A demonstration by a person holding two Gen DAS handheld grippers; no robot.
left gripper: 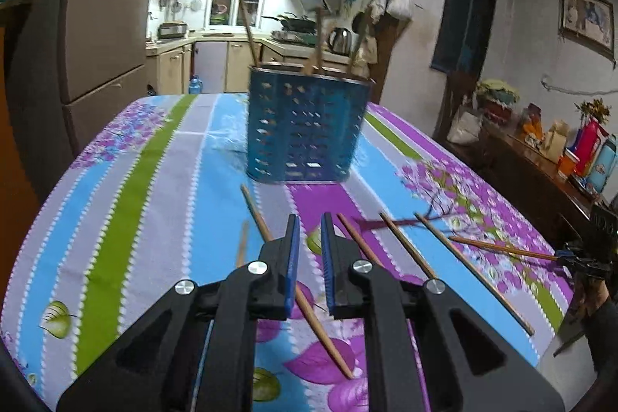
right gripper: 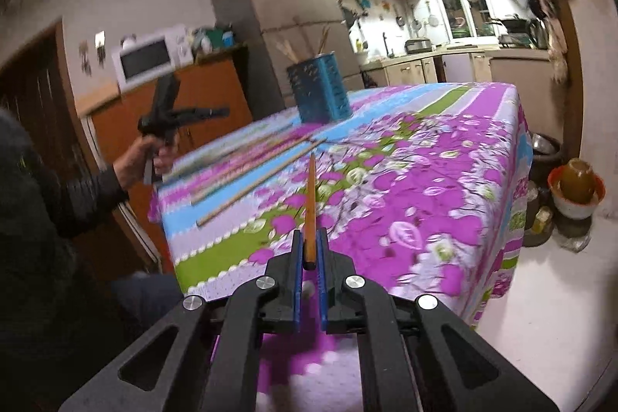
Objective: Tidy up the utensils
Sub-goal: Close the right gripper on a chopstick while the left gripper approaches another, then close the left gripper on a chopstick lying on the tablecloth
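A blue perforated utensil holder stands on the floral tablecloth with a few chopsticks upright in it. Several loose chopsticks lie on the cloth in front of it. My left gripper hovers over them, shut with nothing between its pads; one chopstick runs on the cloth beneath its left finger. My right gripper is shut on the thick end of an orange-brown chopstick, which points forward over the table's corner. In the left wrist view that held chopstick comes in from the right edge.
A person's hand holds the left gripper above the table's near-left corner. A fridge stands behind the table on the left. A dark sideboard with bottles lines the right. Pots and a bowl sit on the floor by the table.
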